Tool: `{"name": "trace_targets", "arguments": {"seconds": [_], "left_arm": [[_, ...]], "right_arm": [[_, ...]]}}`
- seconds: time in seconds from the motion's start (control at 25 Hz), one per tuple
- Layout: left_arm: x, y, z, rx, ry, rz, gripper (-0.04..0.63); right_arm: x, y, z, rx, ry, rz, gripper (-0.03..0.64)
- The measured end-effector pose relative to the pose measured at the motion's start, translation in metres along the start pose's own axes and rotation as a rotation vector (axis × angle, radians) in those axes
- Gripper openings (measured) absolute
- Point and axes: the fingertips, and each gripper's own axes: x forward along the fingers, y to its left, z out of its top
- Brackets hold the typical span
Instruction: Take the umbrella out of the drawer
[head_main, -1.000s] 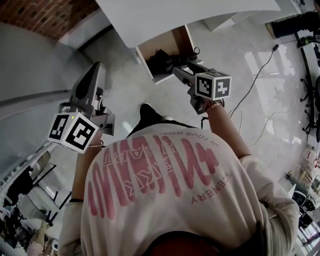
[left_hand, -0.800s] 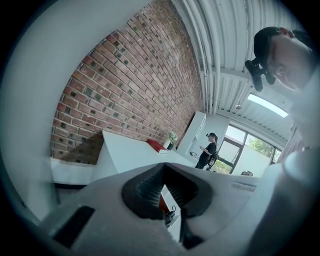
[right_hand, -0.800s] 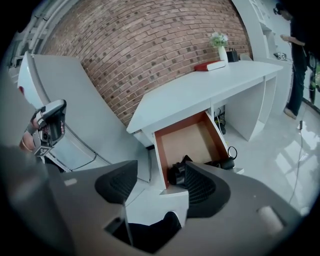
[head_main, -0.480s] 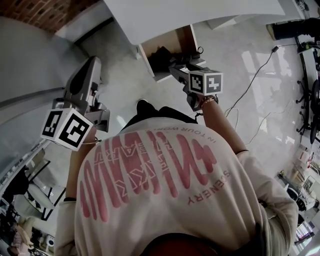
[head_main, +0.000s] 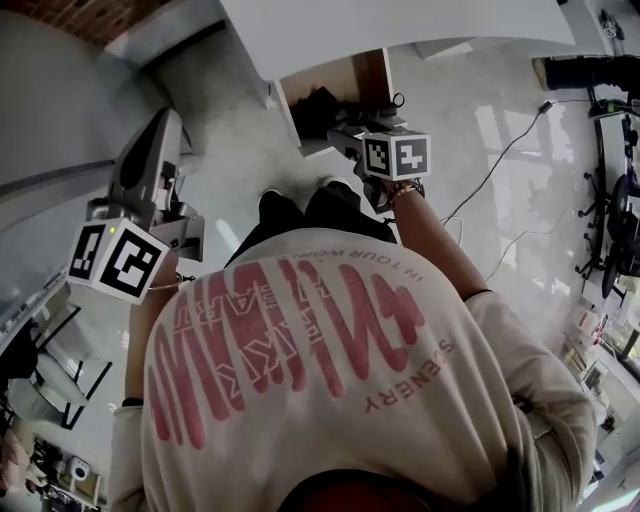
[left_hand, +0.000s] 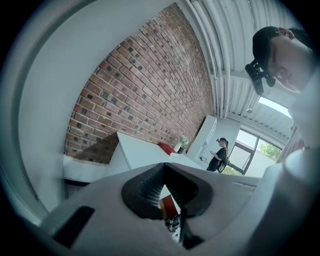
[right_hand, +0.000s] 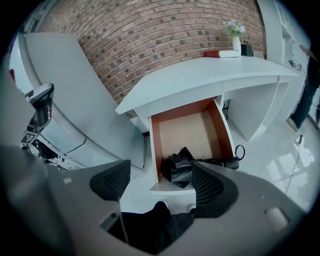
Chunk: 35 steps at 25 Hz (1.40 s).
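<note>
head view, right gripper (head_main: 338, 136): has moved up the frame over the last second and now sits at the front lip of the drawer (head_main: 352, 76), pointing down into it.
head view, umbrella (head_main: 316, 108): black bundle at the front of the open drawer, not lifted.
head view, left gripper (head_main: 150, 128): has drifted toward the left edge of the frame, well away from the drawer.
left gripper view: left gripper (left_hand: 168, 201) has its jaws pressed together with nothing in them. It faces the brick wall (left_hand: 145, 85) and plays no part.
right gripper view, right gripper (right_hand: 160, 172): jaws spread and have just been opening wider. The pads touch nothing.
right gripper view, umbrella (right_hand: 179, 168): lies in the drawer (right_hand: 189, 129), lower centre of the frame, in line with the gap but beyond it. Its handle is at the right.
meaning: this looks like the pre-grasp. Next step, as I judge it, is to go lower and then close on the bundle.
</note>
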Motion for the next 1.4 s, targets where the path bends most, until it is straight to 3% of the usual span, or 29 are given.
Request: {"name": "trace_targets", "arguments": {"seconds": [0.12, 0.36, 0.56, 0.96, 1.16, 1.4], "left_arm": [[-0.006, 0.002, 0.002, -0.012, -0.026, 0.046, 0.002], [-0.029, 0.005, 0.001, -0.056, -0.131, 0.225, 0.002], [-0.035, -0.012, -0.023, -0.089, -0.157, 0.327, 0.002], [-0.093, -0.029, -0.076, -0.17, -0.235, 0.623, 0.002], [-0.113, -0.034, -0.105, -0.213, -0.256, 0.724, 0.002], [-0.126, -0.038, -0.127, -0.231, -0.246, 0.791, 0.002]], "right_arm": [[0.005, -0.002, 0.0, -0.038, 0.046, 0.015, 0.392], [0.016, -0.013, 0.004, -0.21, 0.161, 0.1, 0.421], [0.031, -0.021, 0.009, -0.363, 0.236, 0.161, 0.442], [0.083, -0.02, -0.015, -0.699, 0.396, 0.284, 0.46], [0.106, -0.02, -0.032, -0.771, 0.458, 0.318, 0.46], [0.132, -0.038, -0.039, -0.755, 0.457, 0.268, 0.463]]}}
